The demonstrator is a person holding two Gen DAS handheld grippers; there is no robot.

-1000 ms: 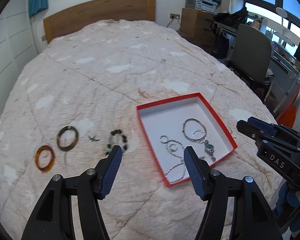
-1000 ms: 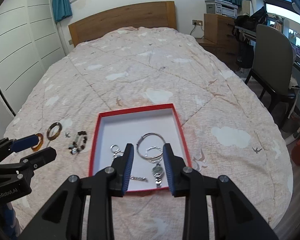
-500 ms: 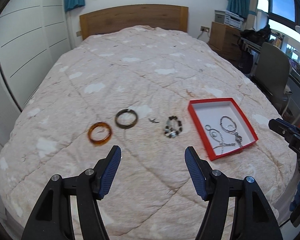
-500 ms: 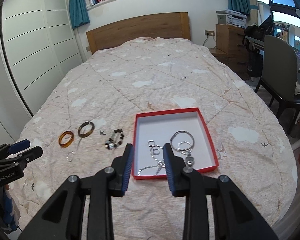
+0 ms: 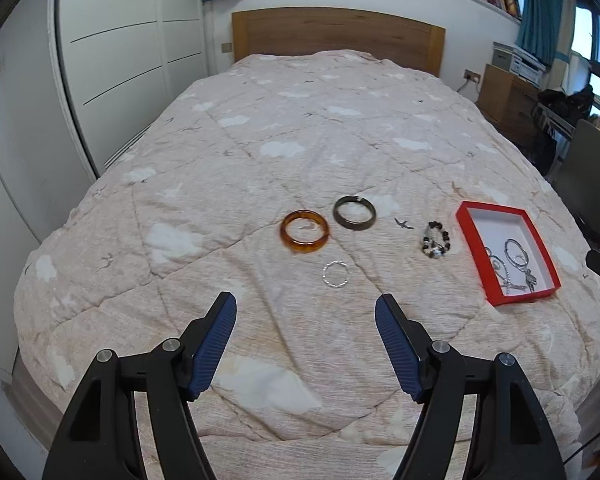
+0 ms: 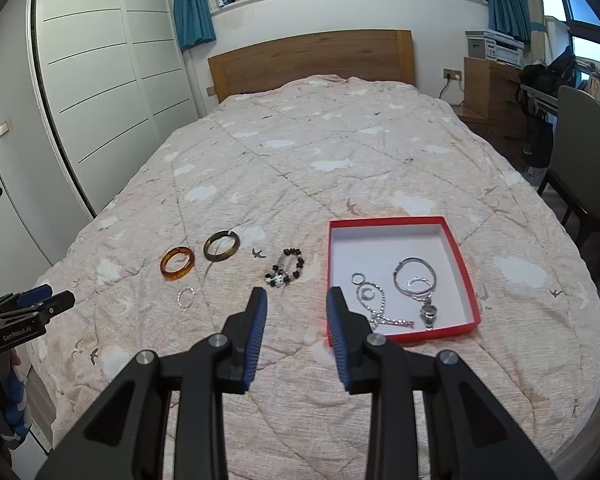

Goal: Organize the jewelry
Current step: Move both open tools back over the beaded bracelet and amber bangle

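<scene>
So both my grippers have pulled back from the red box (image 6: 466, 280) over the last second. A second ago my left gripper (image 5: 305, 318) was hovering right over the box edge with the beaded bracelet just under its left finger. Now it's swung off and backed up, so the loose pieces sit in the middle of its view and the box is off at the right edge. My right gripper (image 6: 296, 308) has backed off too, and its jaws have gone from nearly closed to moderately apart. Neither one's holding anything; the left is spread wide.

My read is that a drop-off into the box just wrapped up and I'm lining up for the next piece.

Already in the box, lower half: silver stuff, meaning a big hoop, a couple of small rings and a chain-looking tangle with a pendant. I can't make out finer detail.

Still out on the quilt (image 5: 260, 152), left of the box in the right-wrist view:
- amber bangle (image 6: 177, 264), glossy and see-through
- dark bangle (image 6: 221, 245), just beside it
- beaded bracelet (image 6: 286, 273), dark and pale beads, closest to the box
- thin silver ring (image 5: 335, 274), sitting almost dead centre ahead of my left gripper

That skinny ring lies flat on soft fabric and looks fiddly to pinch.
</scene>
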